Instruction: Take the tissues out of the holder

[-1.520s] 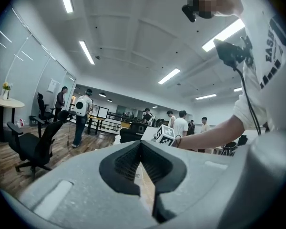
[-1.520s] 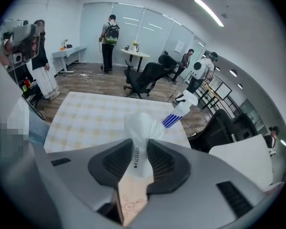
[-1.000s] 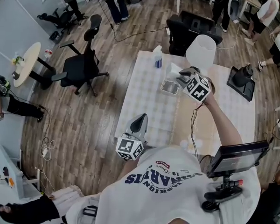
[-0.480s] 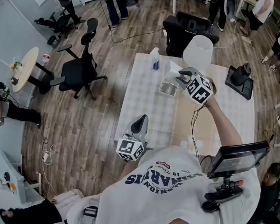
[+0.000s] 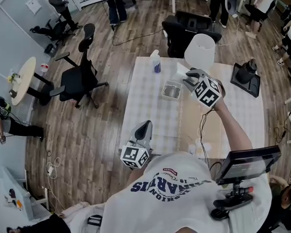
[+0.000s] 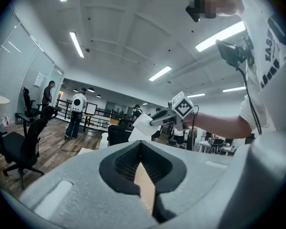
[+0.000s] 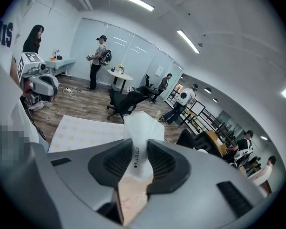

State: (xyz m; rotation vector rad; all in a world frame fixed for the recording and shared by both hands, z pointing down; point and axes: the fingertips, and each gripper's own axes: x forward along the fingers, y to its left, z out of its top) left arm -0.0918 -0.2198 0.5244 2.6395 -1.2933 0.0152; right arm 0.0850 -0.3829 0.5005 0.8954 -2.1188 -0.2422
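Tissue pack (image 7: 142, 123): soft, light, squashy, wrap prob. slick. Best pinched mid-body, gently. Clamped between right gripper (image 7: 139, 149) jaws, top poking past tips. Held in air over table (image 5: 150, 110) far edge, near holder (image 5: 171, 90), prob. clear of it. Left gripper (image 6: 142, 147) closed, empty, by near edge.

Black print starting "2025 12" on the white tissue pack (image 7: 142, 128); partial "EAS" on shirt (image 6: 272, 56).
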